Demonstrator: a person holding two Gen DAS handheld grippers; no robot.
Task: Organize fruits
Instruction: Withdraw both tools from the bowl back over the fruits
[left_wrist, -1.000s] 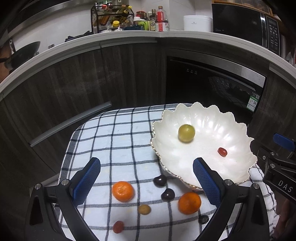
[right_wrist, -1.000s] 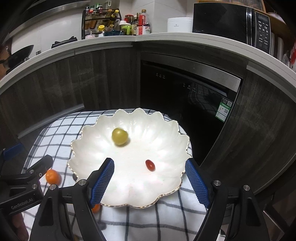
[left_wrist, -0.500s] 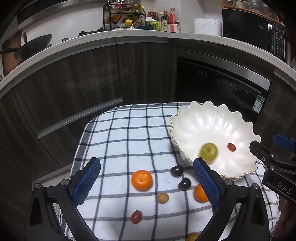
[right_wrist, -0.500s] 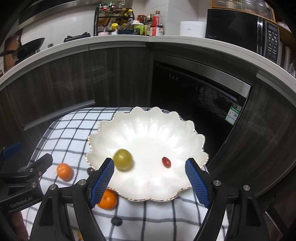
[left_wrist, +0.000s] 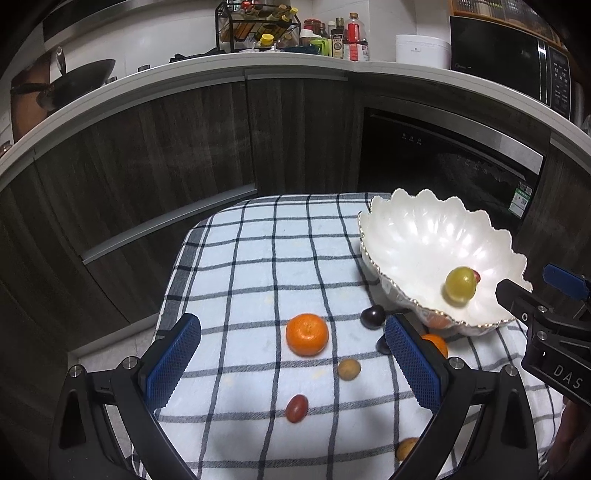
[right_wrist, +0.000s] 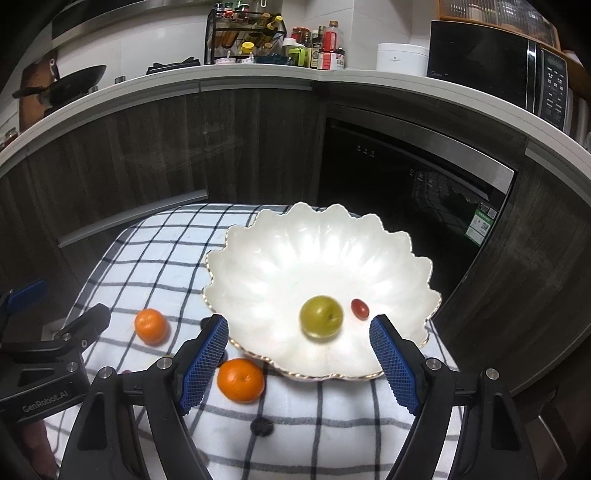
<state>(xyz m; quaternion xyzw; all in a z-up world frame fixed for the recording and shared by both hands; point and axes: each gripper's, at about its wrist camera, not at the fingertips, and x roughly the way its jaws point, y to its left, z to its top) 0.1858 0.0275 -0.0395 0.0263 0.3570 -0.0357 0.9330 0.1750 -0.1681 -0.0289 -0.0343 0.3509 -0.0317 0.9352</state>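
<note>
My left cam shows loose fruit the right one misses: a red grape (left_wrist: 296, 408) and a tan one (left_wrist: 348, 369) on the checked cloth (left_wrist: 240, 280). Right claw (right_wrist: 298, 360) gapes empty over the white bowl (right_wrist: 258, 258) holding a green fruit (right_wrist: 320, 315). Left claw (left_wrist: 291, 363) is wide open too, empty, above an orange (left_wrist: 307, 334). Dark cabinets (right_wrist: 147, 155) behind.
</note>
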